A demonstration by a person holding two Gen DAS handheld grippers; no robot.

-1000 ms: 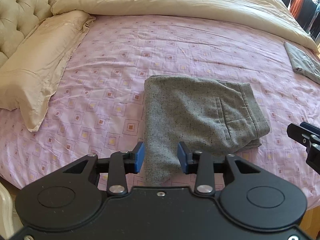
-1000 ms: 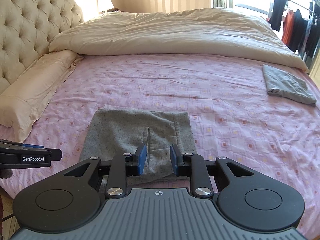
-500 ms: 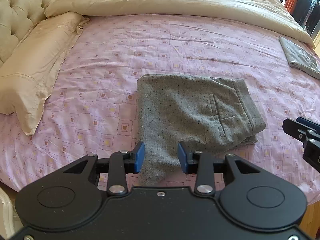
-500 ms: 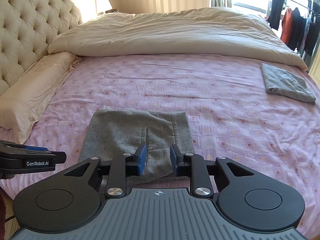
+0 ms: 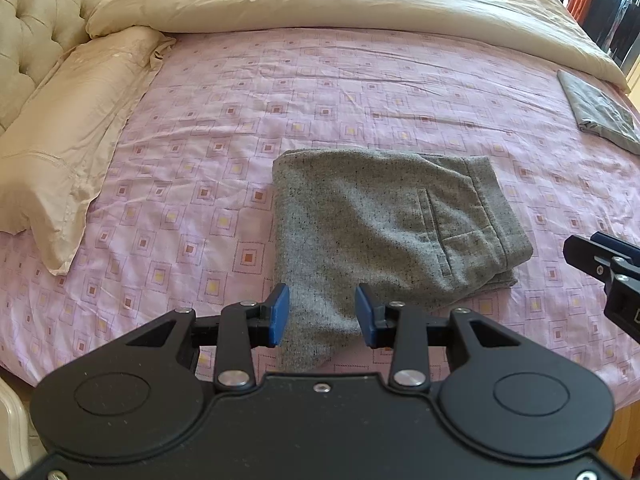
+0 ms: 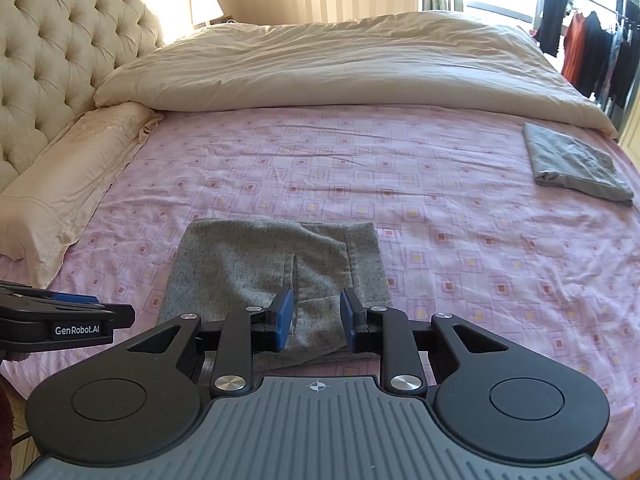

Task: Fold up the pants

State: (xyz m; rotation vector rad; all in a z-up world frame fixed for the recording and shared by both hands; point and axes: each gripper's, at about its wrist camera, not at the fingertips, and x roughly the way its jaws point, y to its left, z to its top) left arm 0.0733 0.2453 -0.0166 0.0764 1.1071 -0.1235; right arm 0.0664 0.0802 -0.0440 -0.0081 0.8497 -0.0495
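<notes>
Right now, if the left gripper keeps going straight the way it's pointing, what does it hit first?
Most likely the folded grey pants, whose near corner lies between the open left gripper fingers. Height above the cloth is unclear.

I count one pair of grey pants (image 5: 384, 232), folded, on the bed (image 5: 320, 92). I see one other folded grey cloth (image 6: 576, 164) well apart from it, near the far right edge. There is one pillow (image 5: 68, 128), one cream duvet (image 6: 344, 68), one tufted headboard (image 6: 56, 48) and one lamp (image 6: 205, 4). I have two claws: left claw (image 5: 322, 314), right claw (image 6: 316, 318), each with two blue pads.
</notes>
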